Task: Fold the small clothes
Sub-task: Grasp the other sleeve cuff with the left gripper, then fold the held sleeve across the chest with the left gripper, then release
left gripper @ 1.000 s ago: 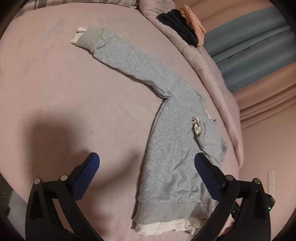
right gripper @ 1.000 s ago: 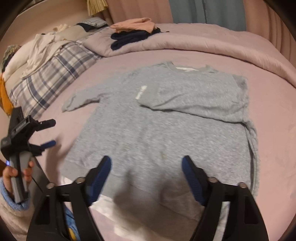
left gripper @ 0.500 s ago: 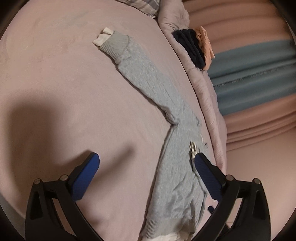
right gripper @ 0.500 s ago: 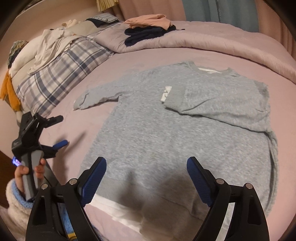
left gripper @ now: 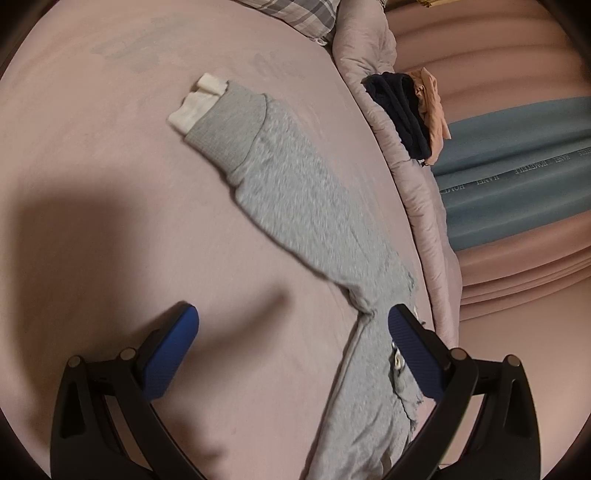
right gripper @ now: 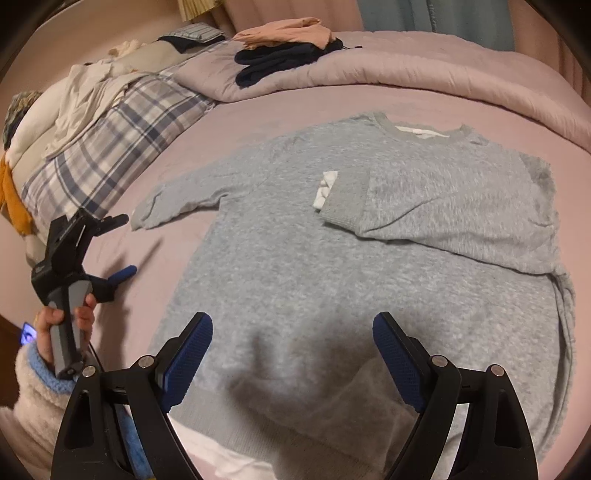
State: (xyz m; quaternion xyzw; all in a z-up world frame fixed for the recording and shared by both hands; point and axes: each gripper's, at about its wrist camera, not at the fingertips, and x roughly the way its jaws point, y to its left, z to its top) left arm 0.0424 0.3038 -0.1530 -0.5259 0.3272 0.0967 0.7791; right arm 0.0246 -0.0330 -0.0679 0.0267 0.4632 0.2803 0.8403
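A grey sweatshirt point(right gripper: 332, 258) lies flat on the pink bed. Its right sleeve point(right gripper: 443, 206) is folded across the chest, white cuff point(right gripper: 325, 188) showing. Its left sleeve point(left gripper: 295, 199) stretches out over the sheet, with a white inner cuff point(left gripper: 195, 103) at its end. My left gripper point(left gripper: 291, 325) is open and empty, above the sheet near that sleeve's armpit; it also shows in the right wrist view point(right gripper: 107, 254). My right gripper point(right gripper: 291, 339) is open and empty, above the sweatshirt's lower body near the hem.
A pink duvet point(right gripper: 406, 62) is bunched along the far side, with folded navy point(right gripper: 280, 62) and peach clothes point(right gripper: 284, 33) on it. A plaid pillow point(right gripper: 110, 144) and piled laundry point(right gripper: 85, 85) lie at the left. A blue curtain point(left gripper: 517, 177) hangs beyond.
My left gripper has moved along the outstretched sleeve towards its cuff, so the sleeve now fills its view. My right gripper has drawn slightly nearer to the sweatshirt's body. Both stay open.
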